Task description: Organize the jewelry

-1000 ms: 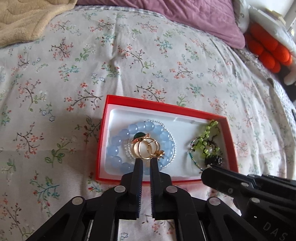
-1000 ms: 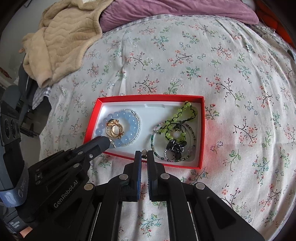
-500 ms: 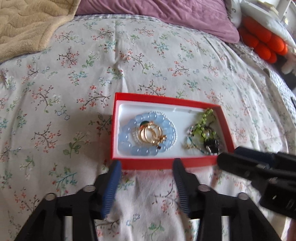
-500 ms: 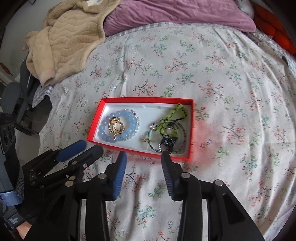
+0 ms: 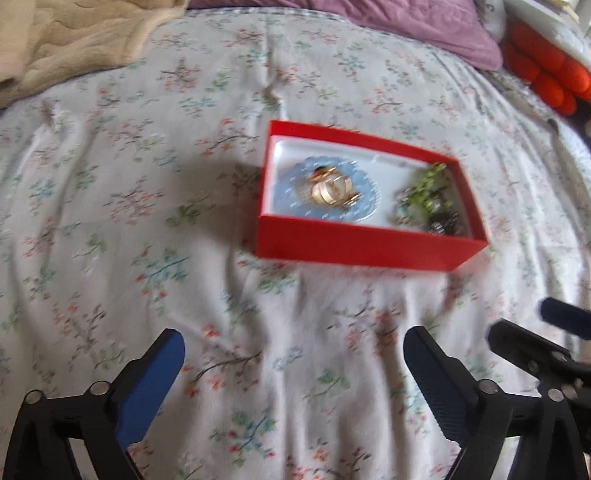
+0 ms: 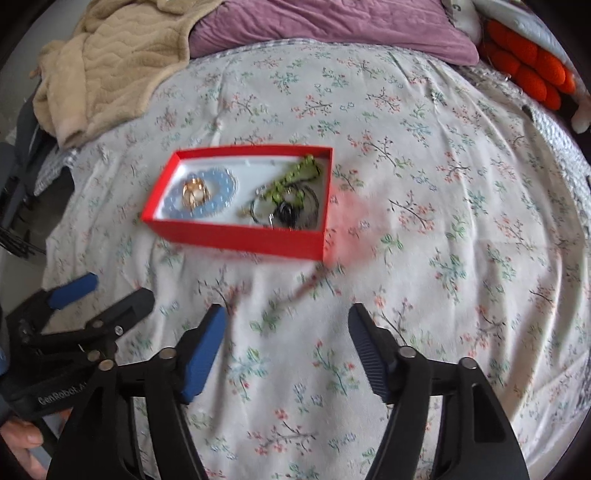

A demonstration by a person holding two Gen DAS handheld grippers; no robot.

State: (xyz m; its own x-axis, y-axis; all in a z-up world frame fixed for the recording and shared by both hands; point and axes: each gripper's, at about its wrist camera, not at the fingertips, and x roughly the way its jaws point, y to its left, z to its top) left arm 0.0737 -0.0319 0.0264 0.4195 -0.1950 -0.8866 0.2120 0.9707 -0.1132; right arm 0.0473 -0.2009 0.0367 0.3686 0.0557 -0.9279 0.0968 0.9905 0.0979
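Jewelry sits gathered inside a shallow red box [image 6: 236, 236] with a white lining, which rests flat on a bedspread [image 6: 424, 258] printed with small flowers. The soft bed gives the open box a level surface, within reach of both tools. Beyond it lie a beige blanket [image 6: 110, 66], a purple pillow [image 6: 325, 26] and some orange cushions [image 6: 528, 70], all well apart from the box. The left gripper [image 5: 293, 356] and right gripper [image 6: 288, 326] both hover nearer the camera than the box, side by side, each with its blue-padded jaws spread wide and holding nothing, which suggests the pieces are already put away. In the box's left half a pale blue bead bracelet [image 6: 216, 199] lies in a ring, with gold rings [image 6: 194, 192] nested at its centre. The right half holds a green bead strand [image 6: 291, 177] tangled with dark cords [image 6: 291, 216], so the two groups stay separate.
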